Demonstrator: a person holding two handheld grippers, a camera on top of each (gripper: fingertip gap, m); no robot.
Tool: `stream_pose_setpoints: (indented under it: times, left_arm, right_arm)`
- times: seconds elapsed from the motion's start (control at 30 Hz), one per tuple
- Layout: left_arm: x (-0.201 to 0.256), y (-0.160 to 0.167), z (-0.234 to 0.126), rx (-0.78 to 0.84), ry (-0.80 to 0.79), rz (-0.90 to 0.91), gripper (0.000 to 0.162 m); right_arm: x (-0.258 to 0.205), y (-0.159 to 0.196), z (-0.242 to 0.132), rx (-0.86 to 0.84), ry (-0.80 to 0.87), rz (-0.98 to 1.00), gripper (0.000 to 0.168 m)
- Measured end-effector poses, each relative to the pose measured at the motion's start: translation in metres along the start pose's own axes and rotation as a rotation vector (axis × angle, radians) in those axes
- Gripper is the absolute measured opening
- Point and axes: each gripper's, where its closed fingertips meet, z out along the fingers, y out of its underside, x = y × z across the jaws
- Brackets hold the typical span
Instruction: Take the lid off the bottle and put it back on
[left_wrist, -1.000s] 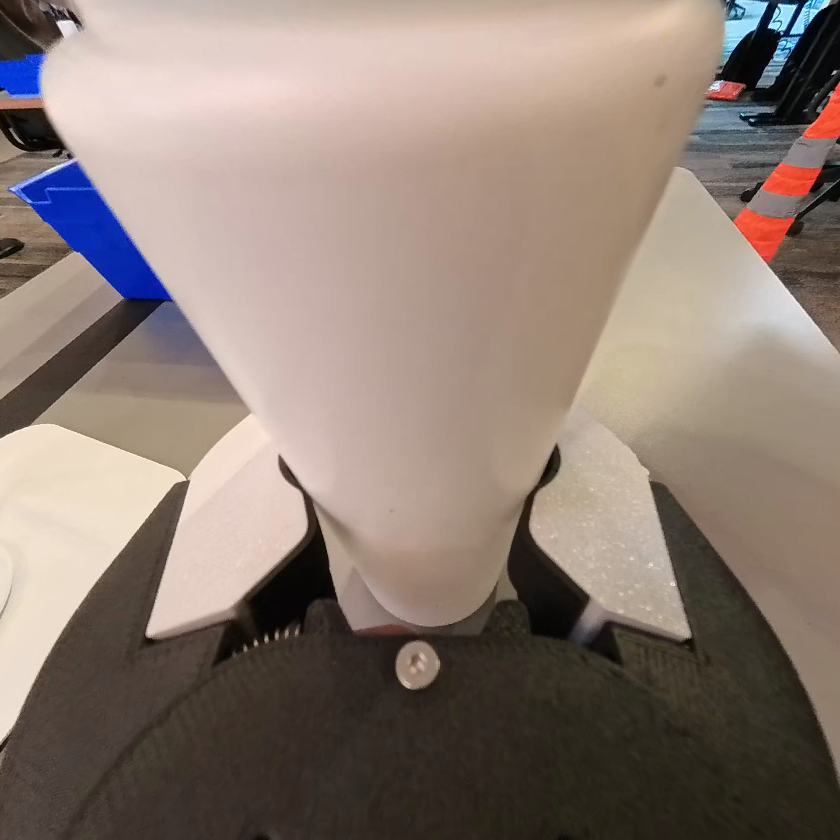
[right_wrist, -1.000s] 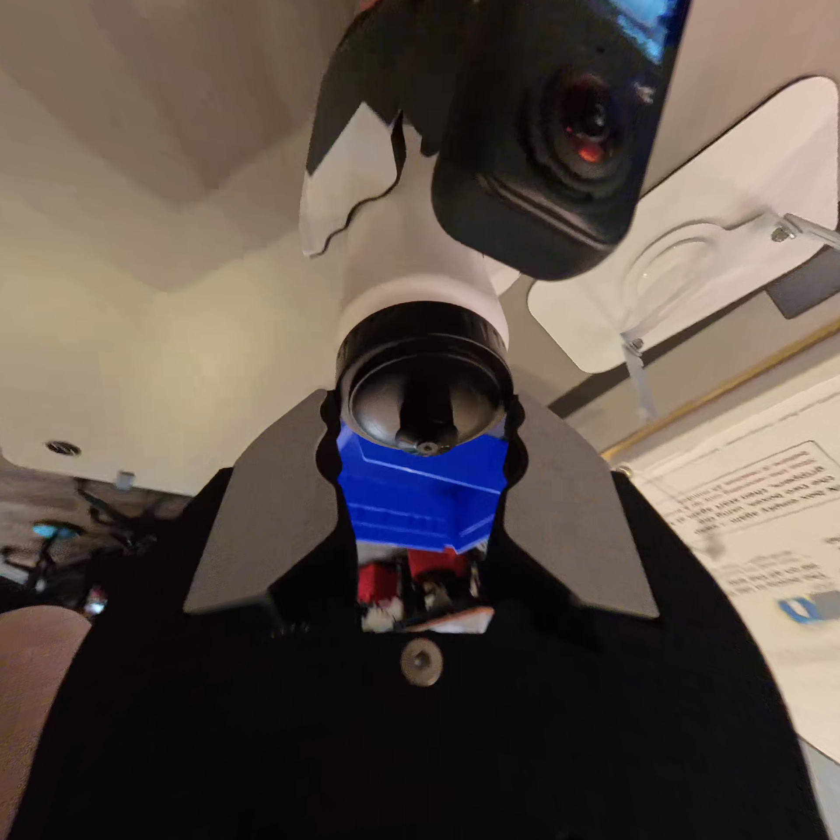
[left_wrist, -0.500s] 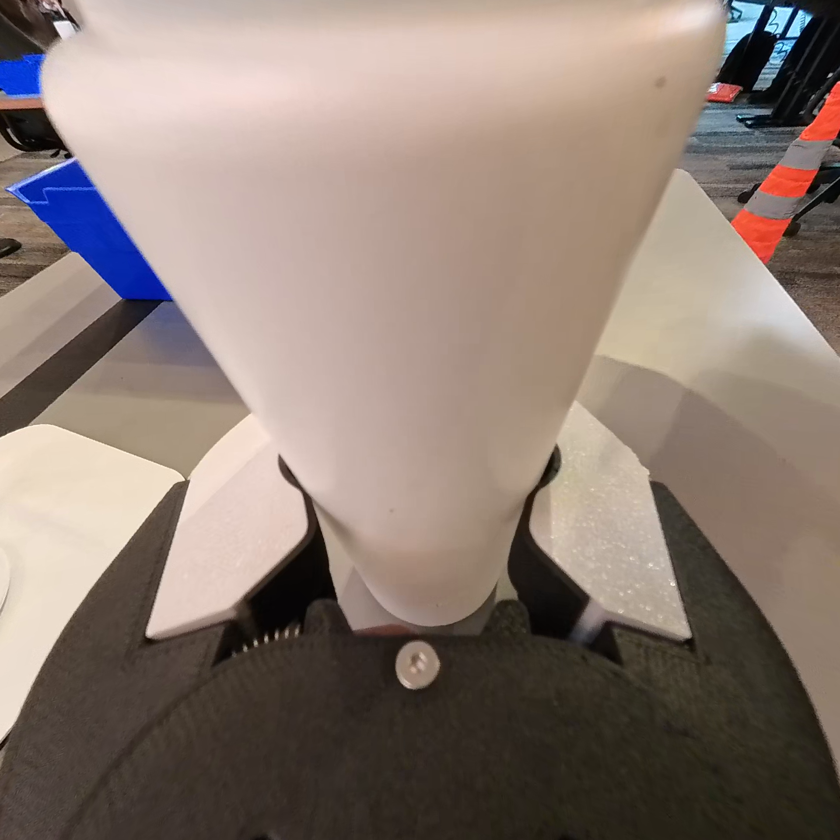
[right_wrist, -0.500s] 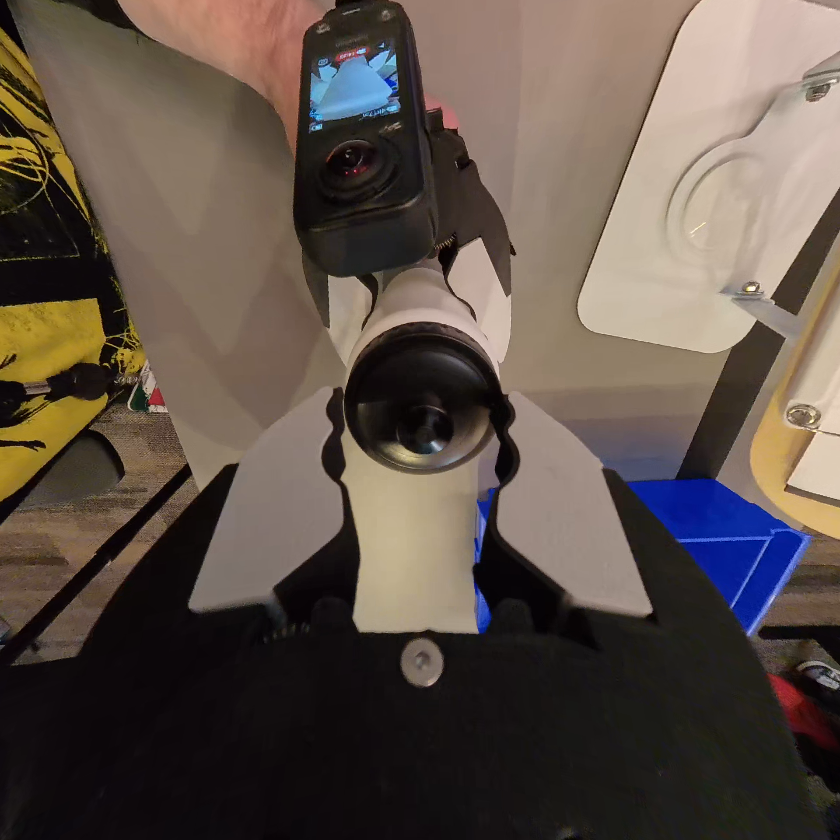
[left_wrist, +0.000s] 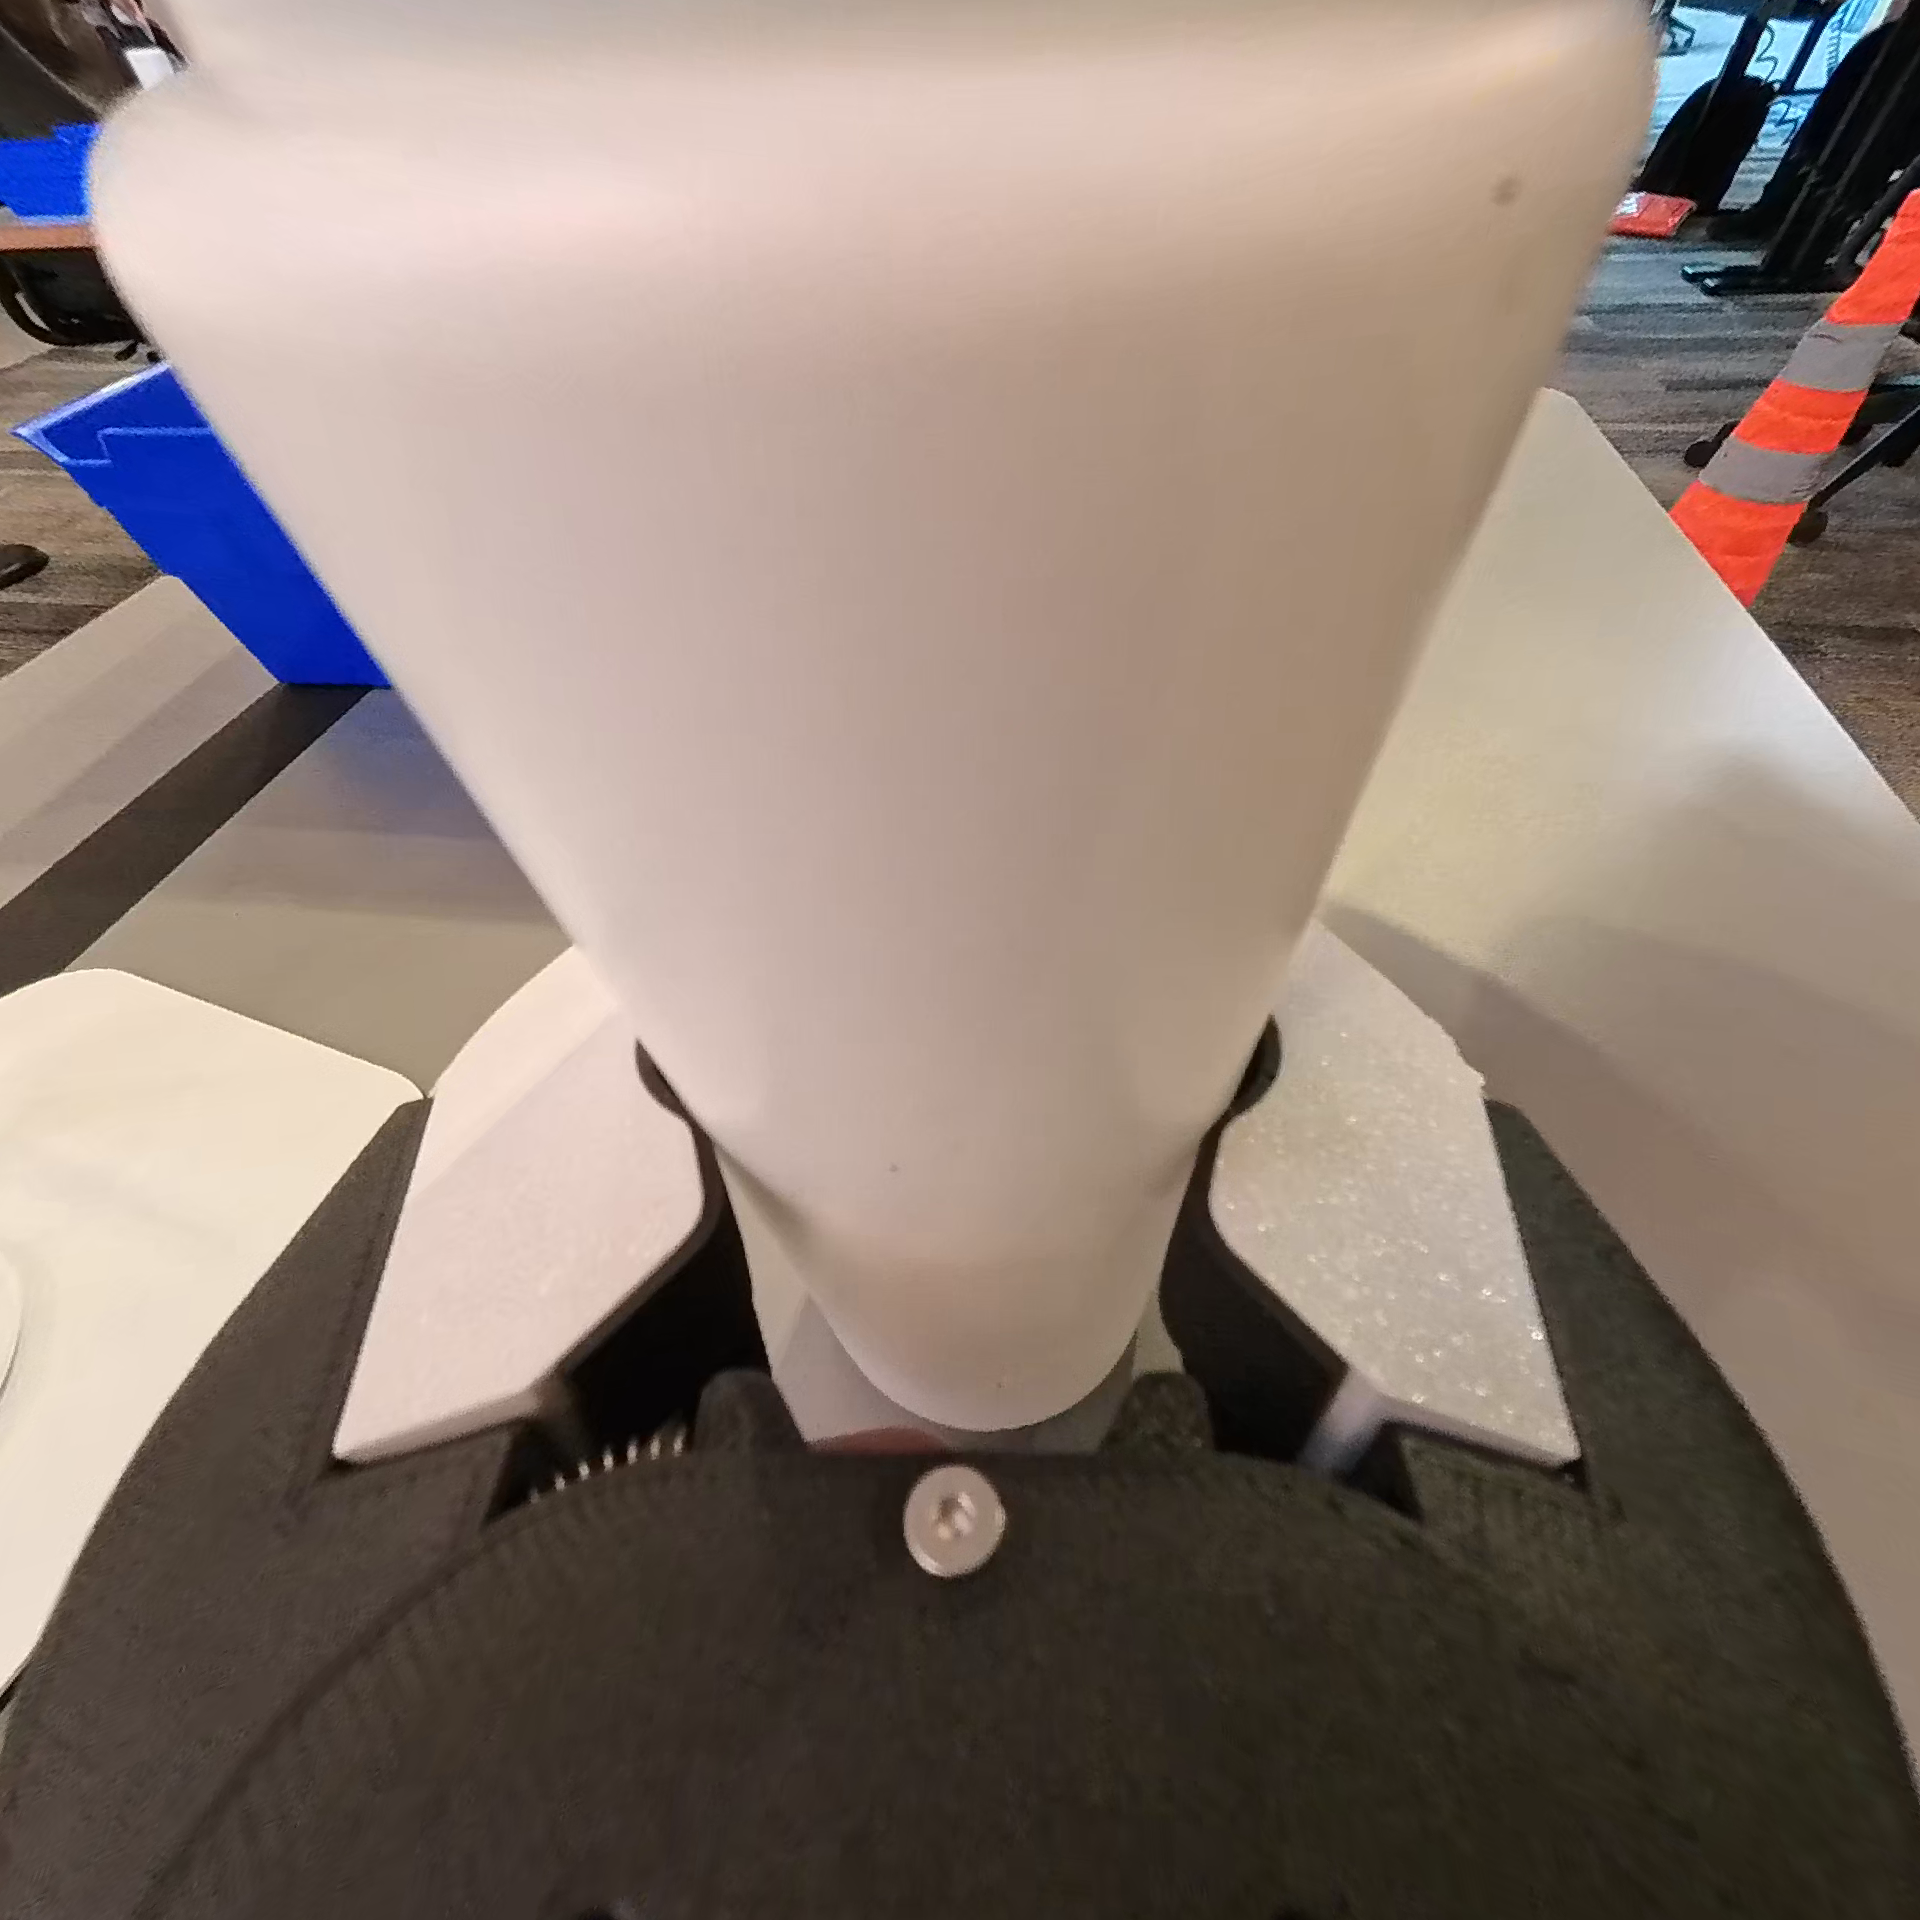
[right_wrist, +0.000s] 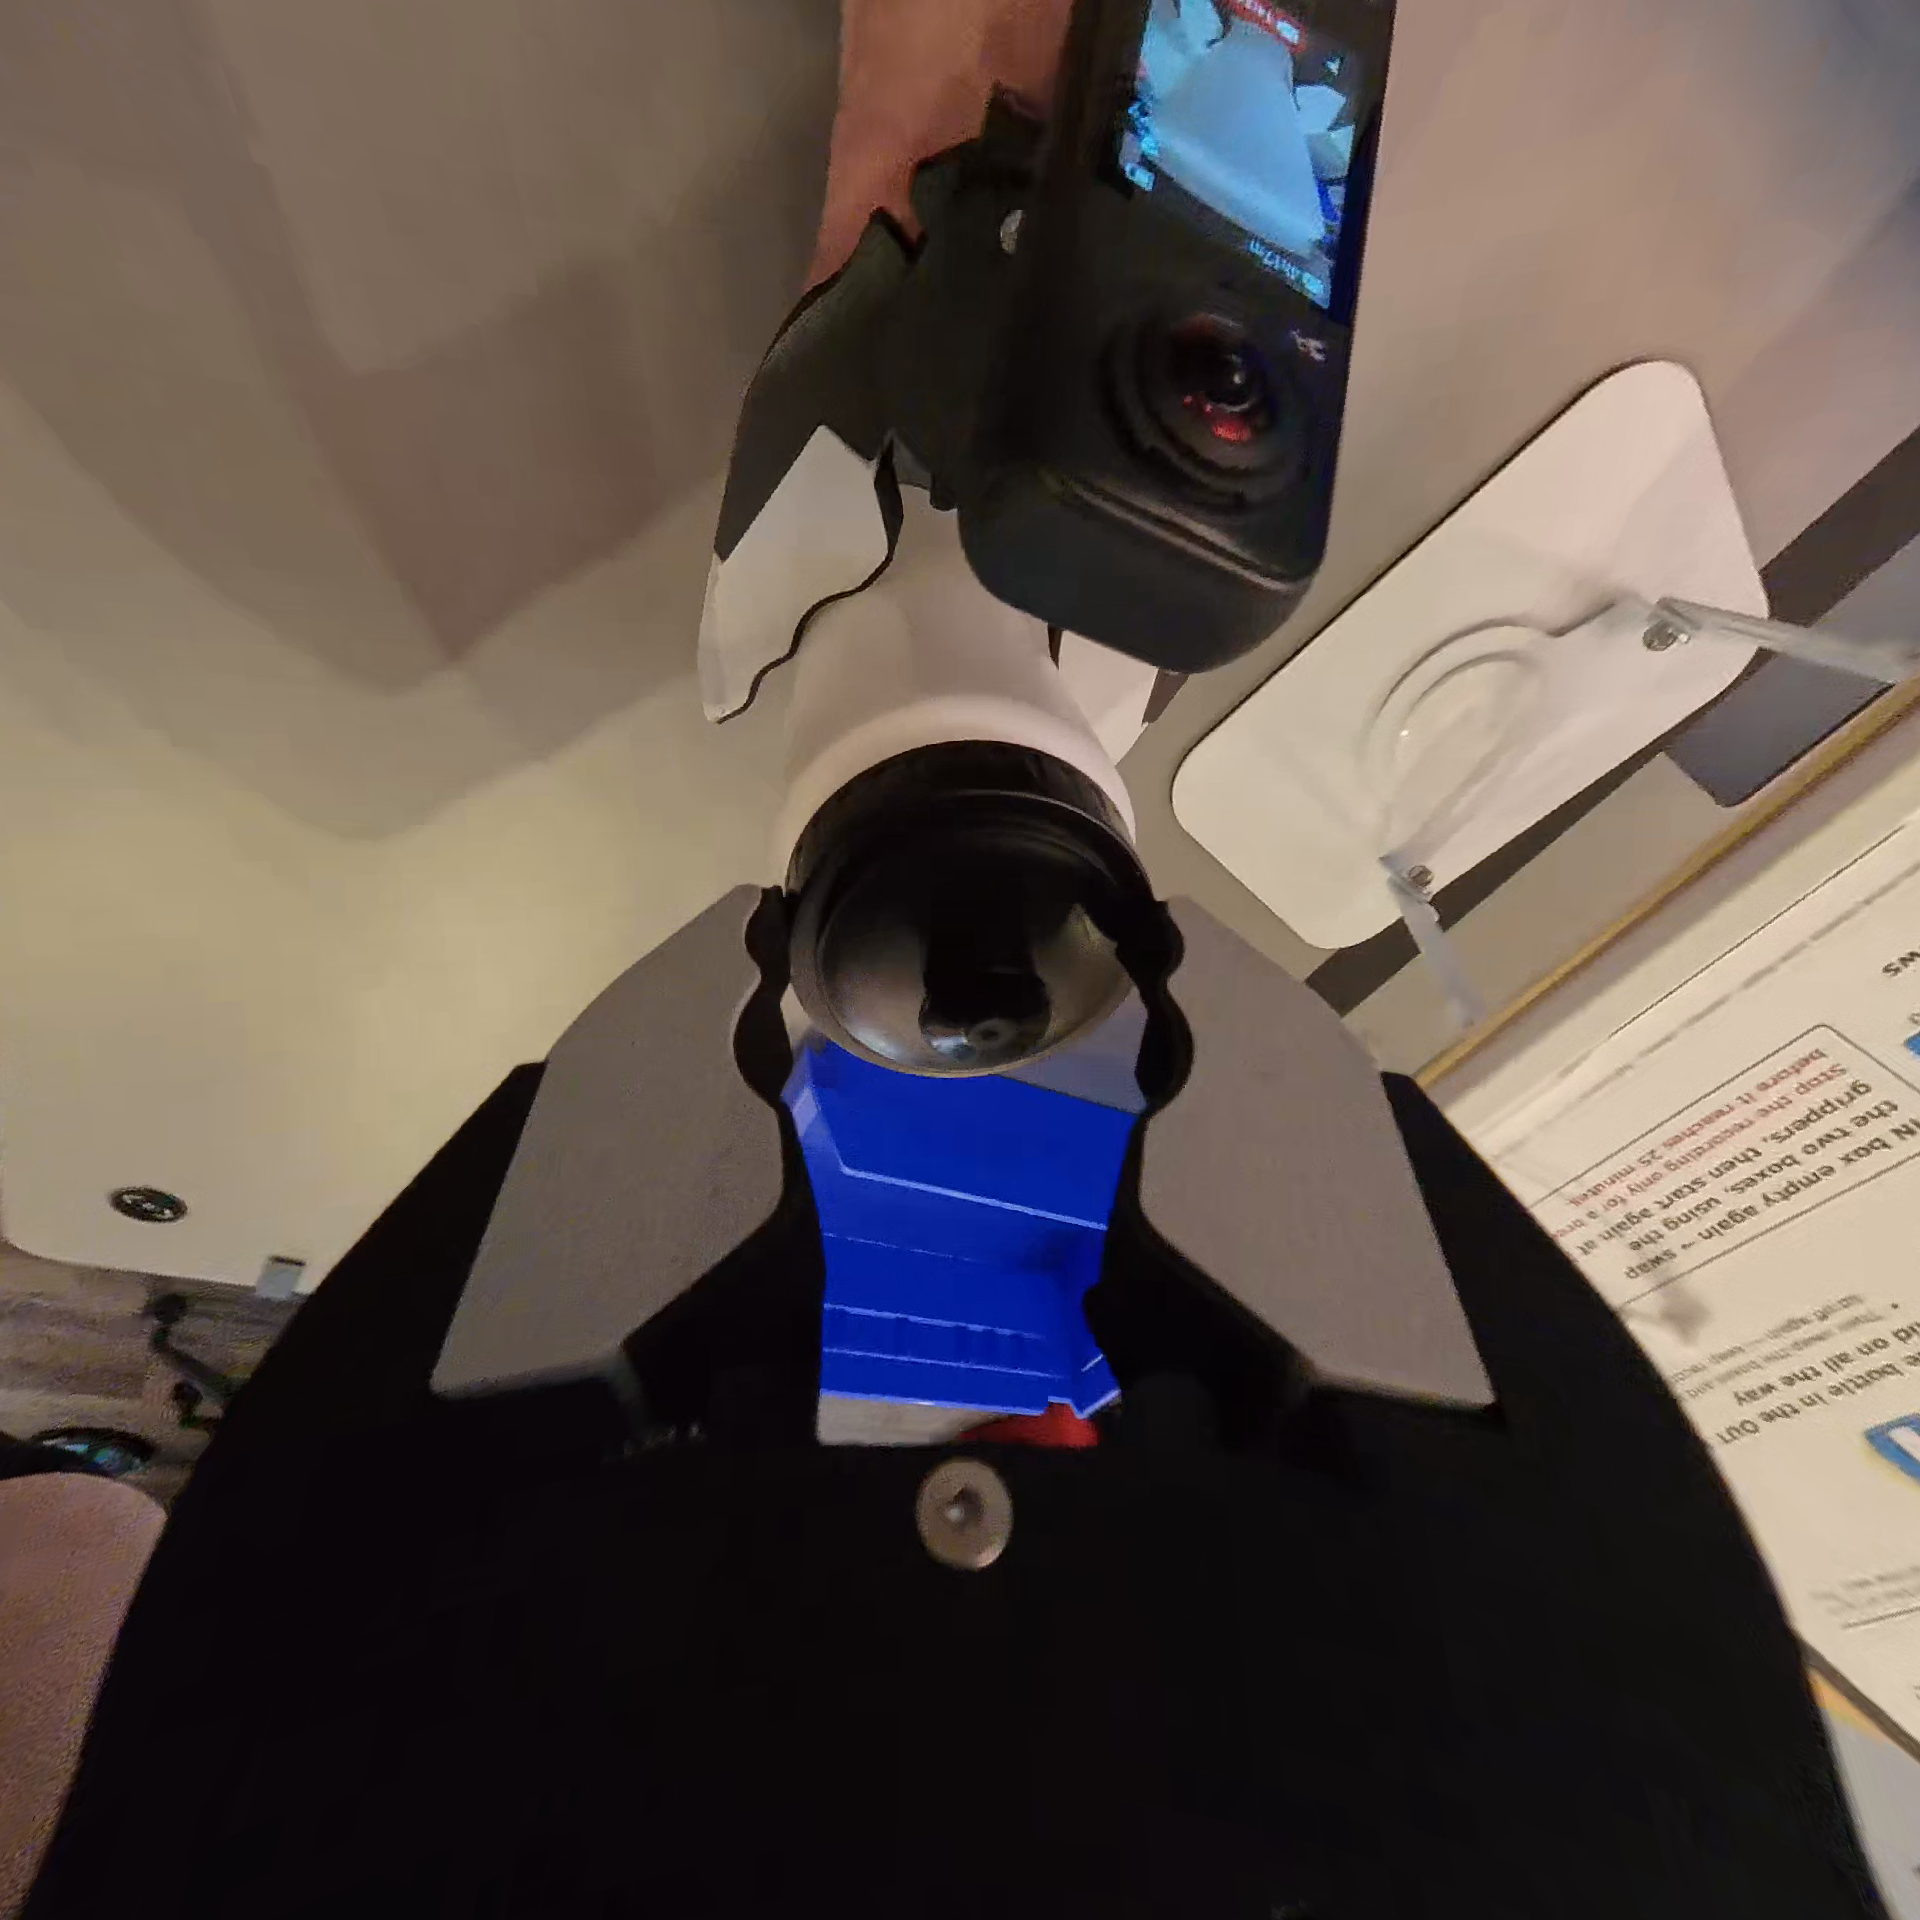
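The white bottle is off the table, held in the air by the left gripper, whose two fingers are pressed against its body low down, near the base. From the left wrist view the bottle's long axis runs straight away from that gripper. In the right wrist view the same bottle points its top end at the right gripper, so the black lid faces the camera nearly end-on and the two grippers stand opposite each other along one line. The lid sits between the right gripper's fingers, which flank it closely on either side; whether they actually press on it cannot be told. The lid looks seated on the neck. The right gripper is the nearer one to the lid, and any turn would have to go around the bottle's axis, which is slightly tilted up from the right gripper's own line. A blue bin shows beyond, past the table's far edge.
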Motion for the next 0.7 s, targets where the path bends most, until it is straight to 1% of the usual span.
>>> stream_pose_setpoints:
  times: [0.03,0.07,0.17,0.23,0.33,0.4,0.47,0.5,0.53,0.7]
  left_arm:
    - [0.000,0.000,0.000,0.001,0.002,-0.001,0.101]
    - [0.000,0.000,0.000,-0.001,0.002,0.000,0.101]
    - [0.000,0.000,0.000,-0.002,0.001,0.002,0.101]
    - [0.000,0.000,0.000,0.000,0.002,0.001,0.101]
    - [0.001,0.000,0.000,0.000,0.003,0.001,0.101]
    - [0.001,0.000,0.000,0.000,0.003,0.002,0.101]
    - [0.001,0.000,0.000,0.001,0.003,0.001,0.101]
    - [0.001,0.000,0.000,-0.001,0.002,0.001,0.101]
    - [0.001,0.000,0.000,-0.001,0.002,0.002,0.101]
    - [0.001,0.000,0.000,0.002,0.004,0.000,0.101]
  right_arm:
    - [0.001,-0.001,0.000,0.000,-0.009,0.023,0.066]
    - [0.001,-0.001,0.000,0.010,-0.019,0.062,0.070]
    - [0.006,-0.004,-0.006,0.091,-0.056,0.281,0.084]
    - [0.012,0.002,-0.011,0.138,-0.049,0.424,0.079]
    - [0.011,0.007,-0.010,0.178,-0.099,0.579,0.077]
    - [0.008,0.009,-0.005,0.159,-0.113,0.612,0.084]
    - [0.005,0.004,-0.004,0.169,-0.136,0.618,0.078]
    - [0.003,0.002,-0.004,0.167,-0.144,0.611,0.071]
    - [0.001,0.001,-0.003,0.160,-0.146,0.602,0.067]
    - [0.001,0.001,-0.002,0.129,-0.129,0.524,0.067]
